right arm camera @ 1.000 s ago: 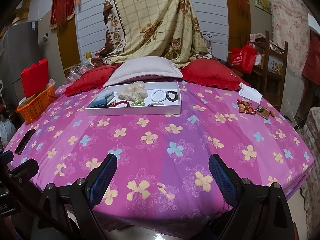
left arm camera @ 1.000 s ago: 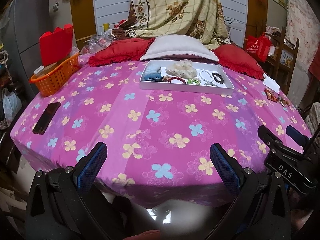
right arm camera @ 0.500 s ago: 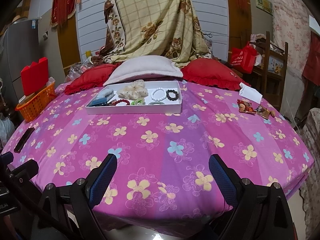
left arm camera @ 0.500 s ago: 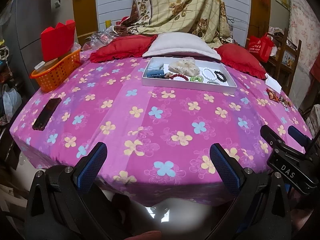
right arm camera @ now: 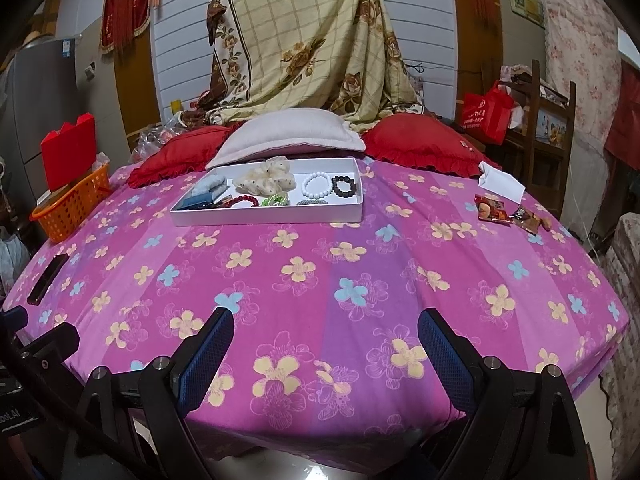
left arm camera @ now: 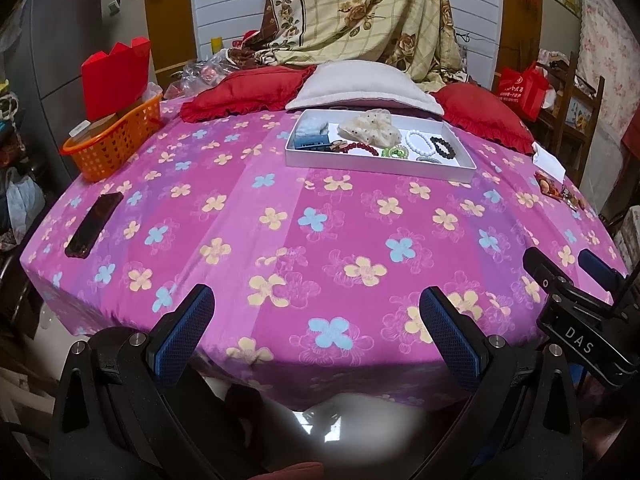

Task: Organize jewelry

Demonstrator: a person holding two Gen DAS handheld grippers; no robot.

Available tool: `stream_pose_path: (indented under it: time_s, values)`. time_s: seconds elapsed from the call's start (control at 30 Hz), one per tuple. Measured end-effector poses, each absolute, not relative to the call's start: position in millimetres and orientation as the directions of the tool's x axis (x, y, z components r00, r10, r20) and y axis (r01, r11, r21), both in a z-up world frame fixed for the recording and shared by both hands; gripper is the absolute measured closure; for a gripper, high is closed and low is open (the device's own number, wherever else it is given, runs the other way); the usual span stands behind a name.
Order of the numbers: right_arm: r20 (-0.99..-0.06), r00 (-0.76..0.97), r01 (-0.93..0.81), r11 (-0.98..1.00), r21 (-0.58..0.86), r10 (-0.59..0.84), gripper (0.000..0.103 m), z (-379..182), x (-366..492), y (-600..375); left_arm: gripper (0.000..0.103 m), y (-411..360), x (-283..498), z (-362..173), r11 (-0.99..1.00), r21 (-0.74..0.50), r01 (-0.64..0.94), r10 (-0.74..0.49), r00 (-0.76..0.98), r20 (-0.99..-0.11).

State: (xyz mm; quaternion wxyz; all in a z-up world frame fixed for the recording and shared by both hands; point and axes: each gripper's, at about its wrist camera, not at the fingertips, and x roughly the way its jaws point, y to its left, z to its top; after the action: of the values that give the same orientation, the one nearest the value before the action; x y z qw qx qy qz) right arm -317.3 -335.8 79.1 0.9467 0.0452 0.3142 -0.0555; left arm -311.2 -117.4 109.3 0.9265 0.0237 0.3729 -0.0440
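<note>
A white tray (left arm camera: 376,166) (right arm camera: 264,216) lies at the far side of the pink flowered bed. It holds a white bead bracelet (left arm camera: 417,141) (right arm camera: 316,186), a black bead bracelet (left arm camera: 443,147) (right arm camera: 345,186), a red bead bracelet (left arm camera: 362,148) (right arm camera: 244,201), a green ring (left arm camera: 395,153) (right arm camera: 276,200), a cream scrunchie (left arm camera: 370,126) (right arm camera: 266,179) and a blue box (left arm camera: 312,141) (right arm camera: 198,201). My left gripper (left arm camera: 316,334) and right gripper (right arm camera: 326,352) are both open and empty, over the bed's near edge, far from the tray.
An orange basket (left arm camera: 114,142) (right arm camera: 72,206) with a red box stands at the left edge. A black phone (left arm camera: 94,224) (right arm camera: 48,278) lies left. Snack packets (right arm camera: 508,210) and a white paper (right arm camera: 502,184) lie right. Red and white pillows (right arm camera: 288,138) sit behind the tray.
Both grippers have edged slightly forward and up, so the tray looks a little nearer. Both stay open and empty.
</note>
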Motion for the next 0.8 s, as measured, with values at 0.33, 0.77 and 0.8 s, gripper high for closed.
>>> stream_pose_path:
  time_s: [0.33, 0.77, 0.8]
  values:
    - [-0.600, 0.796, 0.135, 0.990, 0.050, -0.078, 0.011, 79.6, -317.0, -334.9, 0.000, -117.3, -311.3, 108.7, 0.995, 0.014, 0.097, -0.060, 0.719, -0.693]
    - [-0.605, 0.793, 0.122, 0.991, 0.049, -0.068, 0.011, 73.8, -317.2, -330.1, 0.000, -117.5, -311.0, 107.8, 0.995, 0.016, 0.097, -0.058, 0.717, -0.695]
    - [-0.605, 0.793, 0.122, 0.991, 0.049, -0.067, 0.011, 73.4, -316.9, -329.5, 0.000, -116.2, -311.4, 107.1, 0.995, 0.017, 0.097, -0.057, 0.717, -0.695]
